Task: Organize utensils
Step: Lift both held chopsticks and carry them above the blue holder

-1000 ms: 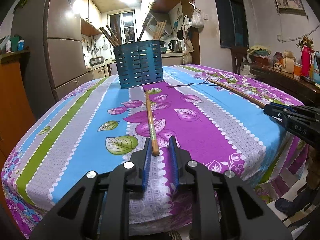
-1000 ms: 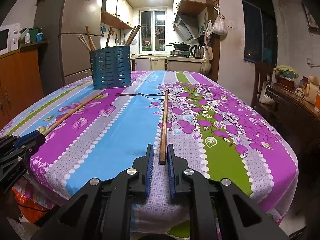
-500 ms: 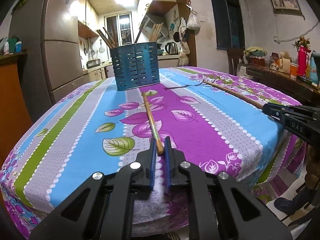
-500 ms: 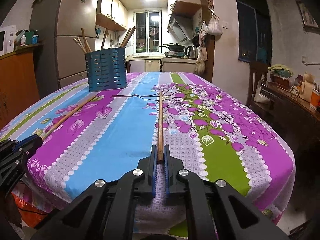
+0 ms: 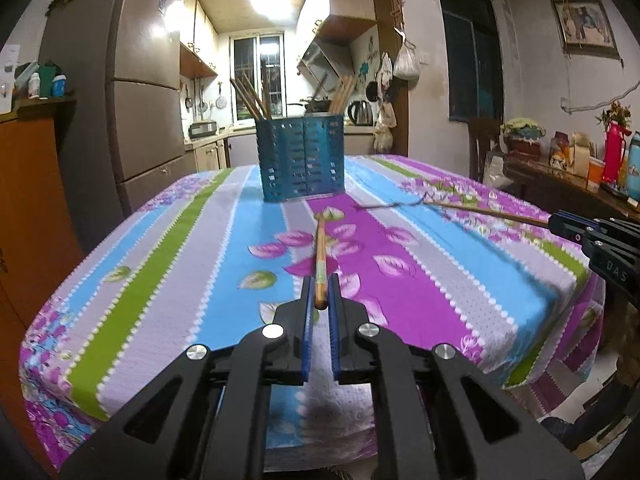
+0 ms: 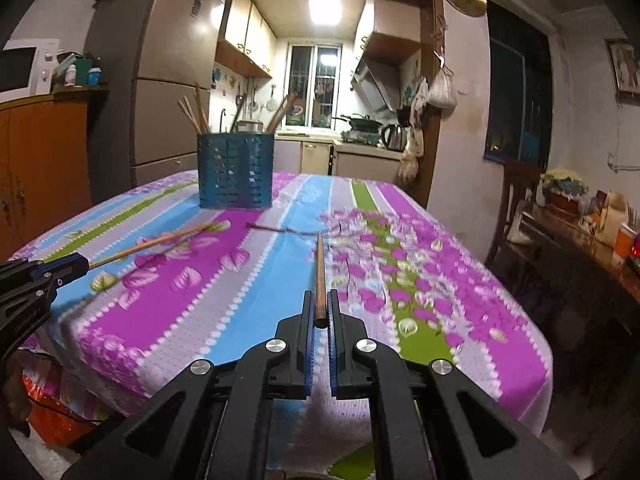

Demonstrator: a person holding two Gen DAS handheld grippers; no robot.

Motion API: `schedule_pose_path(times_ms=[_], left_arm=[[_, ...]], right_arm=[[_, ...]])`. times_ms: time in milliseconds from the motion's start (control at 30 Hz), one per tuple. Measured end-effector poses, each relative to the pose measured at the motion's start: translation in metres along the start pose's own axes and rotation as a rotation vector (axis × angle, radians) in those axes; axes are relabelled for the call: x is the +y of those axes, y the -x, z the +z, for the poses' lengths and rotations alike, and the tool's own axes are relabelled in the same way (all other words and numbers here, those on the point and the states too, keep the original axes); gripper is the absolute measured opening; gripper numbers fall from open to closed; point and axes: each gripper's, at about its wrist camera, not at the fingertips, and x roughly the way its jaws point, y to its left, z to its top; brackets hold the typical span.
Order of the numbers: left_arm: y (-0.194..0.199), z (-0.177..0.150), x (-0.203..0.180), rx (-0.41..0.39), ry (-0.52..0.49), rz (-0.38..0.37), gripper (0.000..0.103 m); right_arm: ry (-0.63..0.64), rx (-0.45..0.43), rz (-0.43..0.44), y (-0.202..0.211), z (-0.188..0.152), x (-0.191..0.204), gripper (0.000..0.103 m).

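My left gripper (image 5: 320, 292) is shut on the near end of a wooden chopstick (image 5: 320, 252) and holds it lifted above the striped tablecloth (image 5: 168, 264), pointing at the blue slotted utensil holder (image 5: 303, 160). My right gripper (image 6: 319, 308) is shut on a darker chopstick (image 6: 319, 272), also raised and pointing forward. The holder (image 6: 236, 170) stands at the far side of the table with several chopsticks upright in it. Each gripper shows at the edge of the other's view.
A thin dark twig-like line (image 6: 280, 230) lies on the cloth ahead of the holder. A fridge (image 5: 136, 120) and an orange cabinet (image 5: 28, 216) stand left. A dark side table (image 6: 580, 248) with bottles and cups stands right.
Both grippers closed on the chopstick ends and lifted them off the cloth. The far tips have risen and the views have tilted up.
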Motion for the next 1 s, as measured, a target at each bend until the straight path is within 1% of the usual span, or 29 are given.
schedule_pose_path(times_ms=[267, 467, 633, 700, 800, 1000], left_arm=[[0.030, 0.039, 0.010, -0.093, 0.001, -0.002, 0.005], [0.042, 0.078, 0.021, -0.122, 0.023, -0.020, 0.005], [0.052, 0.114, 0.026, -0.191, 0.009, -0.027, 0.005], [0.053, 0.128, 0.025, -0.204, 0.001, -0.037, 0.005], [0.050, 0.144, 0.022, -0.201, -0.011, -0.059, 0.005], [0.045, 0.191, 0.016, -0.178, -0.033, -0.144, 0.005]], right_arm=[[0.009, -0.069, 0.043, 0.024, 0.042, -0.003, 0.007], [0.045, -0.121, 0.081, 0.038, 0.082, -0.003, 0.007], [0.062, -0.150, 0.106, 0.042, 0.111, -0.004, 0.007], [0.066, -0.154, 0.112, 0.042, 0.119, -0.003, 0.007], [0.059, -0.139, 0.145, 0.037, 0.137, -0.004, 0.007], [0.028, -0.084, 0.217, 0.026, 0.174, -0.006, 0.007]])
